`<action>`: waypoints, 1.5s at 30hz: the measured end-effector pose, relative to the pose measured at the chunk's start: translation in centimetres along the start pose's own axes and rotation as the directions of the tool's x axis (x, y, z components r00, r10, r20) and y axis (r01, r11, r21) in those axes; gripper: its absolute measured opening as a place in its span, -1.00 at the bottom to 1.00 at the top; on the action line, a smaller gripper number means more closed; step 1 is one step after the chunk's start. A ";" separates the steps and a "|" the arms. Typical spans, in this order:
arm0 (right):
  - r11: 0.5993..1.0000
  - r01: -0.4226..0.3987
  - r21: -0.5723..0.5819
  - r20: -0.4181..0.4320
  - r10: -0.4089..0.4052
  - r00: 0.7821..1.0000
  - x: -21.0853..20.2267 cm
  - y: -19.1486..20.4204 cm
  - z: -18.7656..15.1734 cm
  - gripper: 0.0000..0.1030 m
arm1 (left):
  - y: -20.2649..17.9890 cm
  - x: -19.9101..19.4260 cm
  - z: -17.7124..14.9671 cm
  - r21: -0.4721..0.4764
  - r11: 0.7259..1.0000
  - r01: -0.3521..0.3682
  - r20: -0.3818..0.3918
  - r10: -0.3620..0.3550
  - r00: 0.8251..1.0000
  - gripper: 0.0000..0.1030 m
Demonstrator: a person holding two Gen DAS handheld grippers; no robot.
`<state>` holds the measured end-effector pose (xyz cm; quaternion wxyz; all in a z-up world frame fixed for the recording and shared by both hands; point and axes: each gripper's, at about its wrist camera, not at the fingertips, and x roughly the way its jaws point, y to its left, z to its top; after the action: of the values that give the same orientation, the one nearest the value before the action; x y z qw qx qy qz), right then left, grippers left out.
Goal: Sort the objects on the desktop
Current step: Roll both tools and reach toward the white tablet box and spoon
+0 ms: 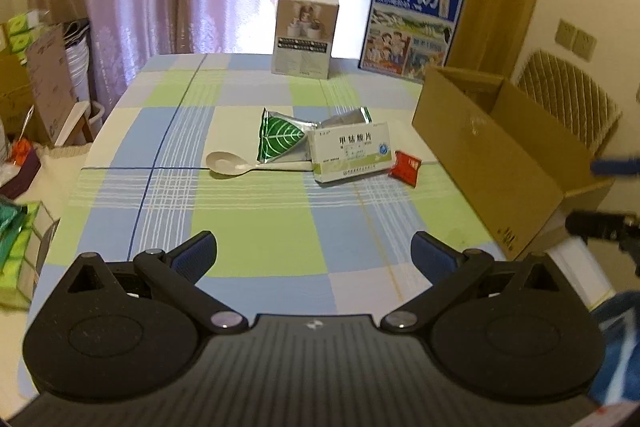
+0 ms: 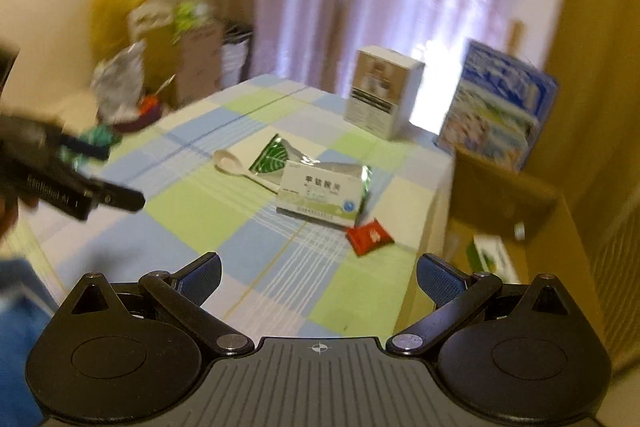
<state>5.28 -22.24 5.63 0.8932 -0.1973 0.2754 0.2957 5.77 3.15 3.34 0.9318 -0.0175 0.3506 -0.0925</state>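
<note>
Left gripper [image 1: 314, 255]: blue-padded fingers spread wide, empty, above the near checked tablecloth [image 1: 248, 227].
Right gripper [image 2: 319, 277]: fingers spread wide, empty, over the table's right edge.
Table centre: white plastic spoon [image 1: 240, 165], green-and-silver foil pouch [image 1: 282, 139], white medicine box with green stripe [image 1: 352, 155] lying against the pouch, small red sachet [image 1: 406, 167] just beside the box.
Open brown cardboard box [image 1: 480, 147]: at the table's right side; a green-and-white carton [image 2: 490, 257] lies inside.

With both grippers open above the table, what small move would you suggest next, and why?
Probably ease the right gripper forward and down toward the red packet. It lies alone, nearest that gripper and beside the cardboard box, while the medicine box rests on the foil pouch.
</note>
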 end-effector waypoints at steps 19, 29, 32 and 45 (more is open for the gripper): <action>0.708 -0.040 -0.705 -0.074 -0.017 0.997 15.8 0.9 2.0 0.96 | 3.5 10.5 2.6 0.677 0.736 -0.023 -0.007 0.037 0.999 0.97; 0.577 -0.095 -0.811 -0.128 -0.017 0.992 22.6 -0.2 2.0 0.74 | 6.2 17.4 2.8 0.865 0.502 0.003 -0.038 0.061 0.997 0.76; 0.538 -0.094 -0.838 -0.132 -0.033 0.991 24.2 -0.3 1.5 0.68 | 6.7 18.8 3.3 0.875 0.483 0.017 -0.050 0.055 0.997 0.68; 0.438 -0.087 -0.895 -0.131 -0.071 0.989 29.3 0.6 0.4 0.66 | 7.2 22.2 4.3 0.904 0.418 0.087 -0.110 0.032 0.993 0.66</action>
<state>24.77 -9.36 -12.01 0.6280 -0.6608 0.1436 0.3851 26.15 6.01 -8.53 0.7717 0.4869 0.2957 -0.2828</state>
